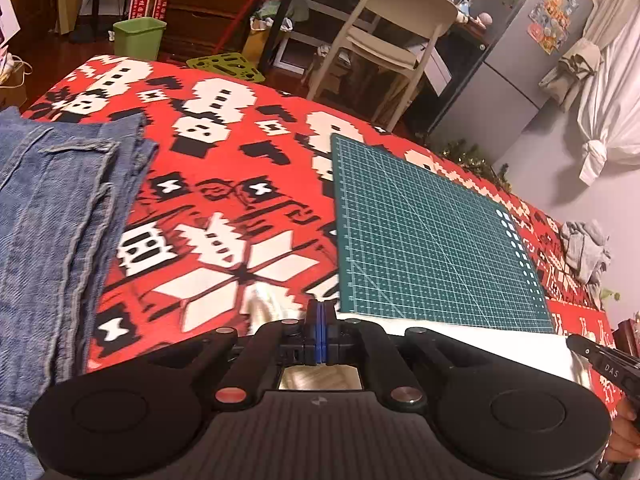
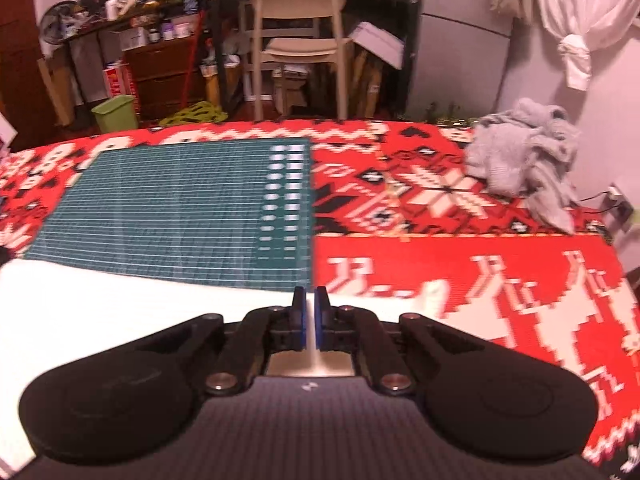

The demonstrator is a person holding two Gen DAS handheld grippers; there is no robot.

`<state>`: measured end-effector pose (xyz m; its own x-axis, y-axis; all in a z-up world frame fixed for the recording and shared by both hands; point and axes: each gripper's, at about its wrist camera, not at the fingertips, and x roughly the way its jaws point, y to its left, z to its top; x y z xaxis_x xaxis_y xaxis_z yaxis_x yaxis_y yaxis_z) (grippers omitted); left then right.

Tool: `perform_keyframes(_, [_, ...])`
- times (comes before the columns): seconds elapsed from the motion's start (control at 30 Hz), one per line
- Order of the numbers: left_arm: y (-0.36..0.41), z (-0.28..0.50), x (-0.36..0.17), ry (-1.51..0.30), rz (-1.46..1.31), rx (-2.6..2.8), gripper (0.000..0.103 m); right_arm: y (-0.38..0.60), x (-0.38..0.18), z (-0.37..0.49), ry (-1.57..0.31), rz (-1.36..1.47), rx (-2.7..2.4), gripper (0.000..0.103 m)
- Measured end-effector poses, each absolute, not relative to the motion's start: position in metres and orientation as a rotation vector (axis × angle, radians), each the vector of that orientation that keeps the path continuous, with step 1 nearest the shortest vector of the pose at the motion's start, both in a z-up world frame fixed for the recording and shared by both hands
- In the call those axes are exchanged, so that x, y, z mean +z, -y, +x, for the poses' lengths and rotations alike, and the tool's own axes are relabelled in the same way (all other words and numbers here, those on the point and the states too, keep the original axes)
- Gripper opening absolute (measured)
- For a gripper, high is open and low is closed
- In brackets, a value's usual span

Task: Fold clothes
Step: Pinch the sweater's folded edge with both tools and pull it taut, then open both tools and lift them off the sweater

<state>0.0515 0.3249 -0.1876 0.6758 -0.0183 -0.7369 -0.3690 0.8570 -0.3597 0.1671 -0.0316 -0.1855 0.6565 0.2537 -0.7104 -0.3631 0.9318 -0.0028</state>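
Observation:
A white garment (image 1: 460, 334) lies flat along the near edge of the red patterned cover (image 1: 240, 152), partly over a green cutting mat (image 1: 424, 232). My left gripper (image 1: 321, 307) is shut on the garment's near edge, with white cloth showing on both sides of its blue pads. In the right wrist view the same white garment (image 2: 140, 304) spreads to the left. My right gripper (image 2: 309, 300) is shut on it, a thin strip of white cloth pinched between the pads. The right gripper's body (image 1: 600, 356) shows at the left view's right edge.
Folded blue jeans (image 1: 52, 208) lie on the left of the cover. A crumpled grey clothes pile (image 2: 524, 160) sits at the far right. Beyond the cover stand a pale chair (image 2: 300, 40), a green bin (image 1: 138, 36), cluttered shelves and a fridge (image 1: 520, 40).

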Motion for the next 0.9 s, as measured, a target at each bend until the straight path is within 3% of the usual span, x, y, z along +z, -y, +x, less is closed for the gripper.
perform_keyframes(0.1, [-0.326, 0.049, -0.185, -0.808, -0.500, 0.220, 0.003, 0.046, -0.187, 0.175, -0.784, -0.136, 0.333, 0.001])
perform_keyframes(0.37, [-0.298, 0.048, -0.160, -0.750, -0.493, 0.153, 0.004, 0.041, -0.176, 0.167, -0.765, -0.127, 0.341, 0.006])
perform_keyframes(0.6, [-0.250, 0.072, -0.171, -0.811, -0.360, 0.108, 0.005, 0.006, -0.185, 0.153, -0.749, -0.186, 0.394, 0.006])
perform_keyframes(0.9, [-0.254, 0.063, -0.179, -0.831, -0.326, 0.148, 0.005, 0.050, -0.189, 0.169, -0.743, -0.154, 0.269, 0.008])
